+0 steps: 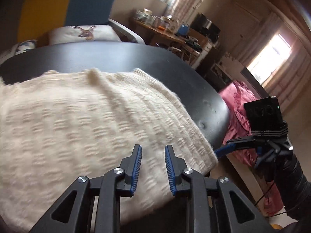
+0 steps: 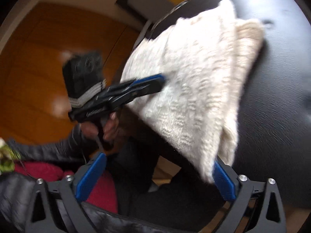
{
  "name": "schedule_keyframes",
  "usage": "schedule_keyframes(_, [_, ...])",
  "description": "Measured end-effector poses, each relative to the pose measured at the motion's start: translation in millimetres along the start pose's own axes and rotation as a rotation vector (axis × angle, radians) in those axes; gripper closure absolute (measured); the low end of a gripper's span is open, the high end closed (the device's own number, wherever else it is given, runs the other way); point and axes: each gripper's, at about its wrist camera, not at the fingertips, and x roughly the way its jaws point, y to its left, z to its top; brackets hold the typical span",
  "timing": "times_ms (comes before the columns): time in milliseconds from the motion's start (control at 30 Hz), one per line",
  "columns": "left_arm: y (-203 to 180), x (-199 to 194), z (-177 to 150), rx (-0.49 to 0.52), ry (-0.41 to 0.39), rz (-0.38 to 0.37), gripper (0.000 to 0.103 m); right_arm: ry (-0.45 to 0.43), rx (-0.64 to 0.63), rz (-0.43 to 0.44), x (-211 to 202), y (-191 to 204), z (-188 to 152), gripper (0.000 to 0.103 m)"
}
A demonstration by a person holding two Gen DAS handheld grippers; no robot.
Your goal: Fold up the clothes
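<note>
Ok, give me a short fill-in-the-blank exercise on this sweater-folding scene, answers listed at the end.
1. The cream knitted sweater lies on a round table coloured ____.
2. The left gripper has its jaws ____, with nothing between them.
3. The ribbed pads on the left gripper's fingers are coloured ____.
4. The right gripper has its jaws spread wide at the sweater's ____.

Missing words: black; open; blue; edge

Black round table [image 1: 116, 58]; blue-yellow chair [image 1: 68, 5]; pink bedding [image 1: 239, 104]; cluttered desk [image 1: 165, 31]
</note>
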Motion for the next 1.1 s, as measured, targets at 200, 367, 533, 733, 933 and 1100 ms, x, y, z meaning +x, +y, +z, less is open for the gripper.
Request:
schedule_keyframes(200, [59, -62, -25, -0.163, -0.107, 0.074, 0.078, -0.259, -0.067, -0.015, -22, 38, 20, 0.000])
schedule_keyframes(367, [119, -101, -47, -0.278, -0.149, 0.085, 0.074, -0.296, -0.069, -0.051, 18, 46, 55, 0.000])
schedule_keyframes(533, [178, -141, -69, -0.394, -0.192, 0.096, 0.071, -0.207, -0.008, -0.157, 73, 36, 74, 0.000])
schedule_keyframes(733, [231, -155, -85, -0.478, -0.210, 0.012, 0.070, -0.187, 0.013, -0.181, 85, 22, 72, 0.000])
schedule_keyframes(933, [241, -119, -84, -0.479, -0.105, -0.150, 0.070, -0.189, 0.058, -0.137, 78, 8, 75, 0.000])
schedule_keyframes(1100, [215, -123, -100, -0.397, -0.078, -0.119, 0.096, -0.157, 0.039, -0.183, 80, 14, 76, 0.000])
